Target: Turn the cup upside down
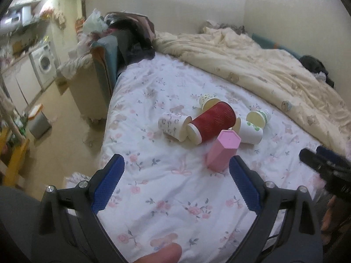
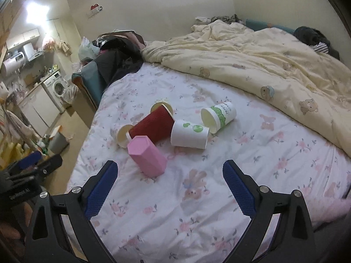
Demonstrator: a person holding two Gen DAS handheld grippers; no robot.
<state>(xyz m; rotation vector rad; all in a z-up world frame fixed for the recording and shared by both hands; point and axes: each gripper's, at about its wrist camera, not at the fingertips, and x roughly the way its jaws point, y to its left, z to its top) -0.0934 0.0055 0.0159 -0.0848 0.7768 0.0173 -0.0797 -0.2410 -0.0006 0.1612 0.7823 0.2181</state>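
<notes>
Several cups lie in a cluster on the floral bed sheet (image 1: 166, 188). A pink hexagonal cup (image 1: 222, 151) stands upside down, closed base up, nearest me; it also shows in the right wrist view (image 2: 145, 156). Behind it a red ribbed cup (image 1: 211, 121) (image 2: 153, 127) lies on its side among white paper cups: a floral one (image 1: 173, 126), one with green print (image 2: 189, 134), and one with a green band (image 2: 218, 116). My left gripper (image 1: 176, 171) is open and empty, just short of the pink cup. My right gripper (image 2: 170, 175) is open and empty, hovering near the same cup.
A crumpled cream duvet (image 1: 263, 65) covers the far and right part of the bed. Dark clothes (image 1: 133, 39) pile at the far left corner. The bed's left edge drops to the floor, where a grey bin (image 1: 38, 122) and a washing machine (image 1: 45, 63) stand.
</notes>
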